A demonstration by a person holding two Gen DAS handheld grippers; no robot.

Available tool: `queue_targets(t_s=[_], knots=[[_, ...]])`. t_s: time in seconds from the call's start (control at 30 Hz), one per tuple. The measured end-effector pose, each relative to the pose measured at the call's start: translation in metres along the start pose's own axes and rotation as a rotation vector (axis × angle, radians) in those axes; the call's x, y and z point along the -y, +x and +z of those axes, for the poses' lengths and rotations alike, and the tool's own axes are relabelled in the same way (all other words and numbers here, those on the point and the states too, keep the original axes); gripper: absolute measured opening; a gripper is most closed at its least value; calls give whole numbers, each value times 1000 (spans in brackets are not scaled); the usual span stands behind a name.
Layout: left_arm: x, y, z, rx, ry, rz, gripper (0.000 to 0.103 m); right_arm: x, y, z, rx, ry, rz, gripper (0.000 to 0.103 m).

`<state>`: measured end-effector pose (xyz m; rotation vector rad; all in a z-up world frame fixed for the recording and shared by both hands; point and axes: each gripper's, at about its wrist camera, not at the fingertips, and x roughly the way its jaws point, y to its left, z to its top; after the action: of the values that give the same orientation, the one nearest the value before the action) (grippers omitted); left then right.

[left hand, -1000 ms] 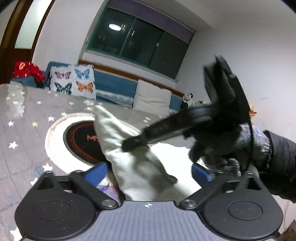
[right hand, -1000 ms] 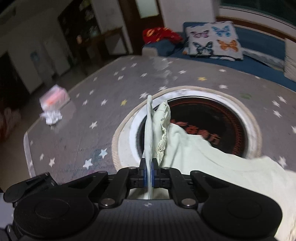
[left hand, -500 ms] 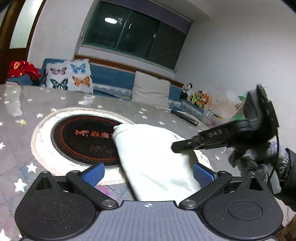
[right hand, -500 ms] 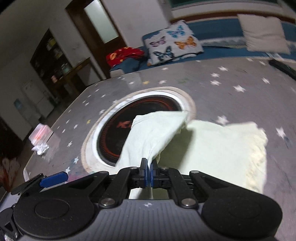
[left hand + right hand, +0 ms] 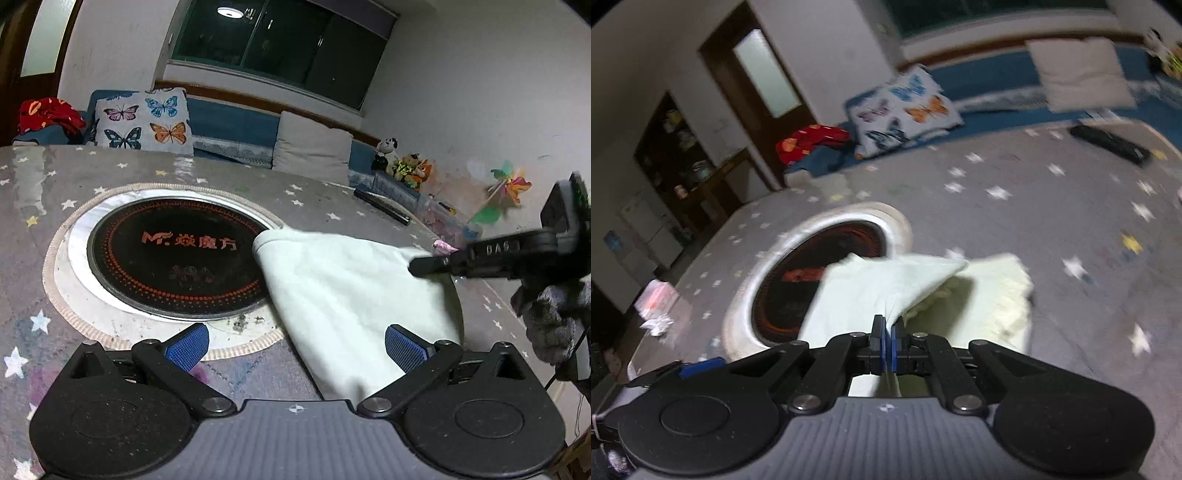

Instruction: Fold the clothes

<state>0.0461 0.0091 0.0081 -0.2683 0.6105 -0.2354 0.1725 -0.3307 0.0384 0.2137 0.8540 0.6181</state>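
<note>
A pale cream garment lies on the grey star-patterned table, partly over the round black cooktop. My left gripper is open and empty, its blue pads on either side of the garment's near end. My right gripper is shut on a corner of the garment and holds that layer pulled over the frilled layer below. In the left wrist view the right gripper comes in from the right at the garment's far edge.
A black remote lies near the table's far edge. A tissue packet and crumpled paper sit at the left end. A sofa with a butterfly cushion runs behind the table. Toys stand at the right.
My right gripper has carried the garment's corner across to the right, so the raised cloth now lies folded flat. My left gripper stays open, and the view has dropped lower over the table.
</note>
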Motion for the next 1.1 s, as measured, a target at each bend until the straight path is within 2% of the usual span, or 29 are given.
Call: queue_targets(t_s=[0.1,0.23,0.27,0.37,0.47,0.67,0.7,0.77,0.8,1.03,1.1], knots=[[3,3,0,-11,3,3,103,13,4,-6,-16,33,-15,2],[4,6,1,-16,8,11,103,7,-18,-3,71,15,8,2],[4,7,2,-17,7,13,103,9,-20,-4,76,11,-8,2],[4,11,2,-29,4,18,103,17,-22,-8,78,0,-69,2],[6,15,2,-43,8,21,103,35,-8,-14,23,55,-82,2],[13,18,3,-53,42,11,103,52,-7,-16,21,161,38,10],[15,18,2,-54,53,9,103,51,-11,-19,19,163,52,13],[19,19,0,-56,75,11,103,49,-20,-27,18,160,78,28],[20,19,0,-60,82,12,103,47,-23,-30,17,155,84,29],[33,21,-9,-76,161,8,103,35,-40,-60,-20,102,103,28],[39,22,-13,-79,203,18,103,31,-42,-64,-6,78,82,21]])
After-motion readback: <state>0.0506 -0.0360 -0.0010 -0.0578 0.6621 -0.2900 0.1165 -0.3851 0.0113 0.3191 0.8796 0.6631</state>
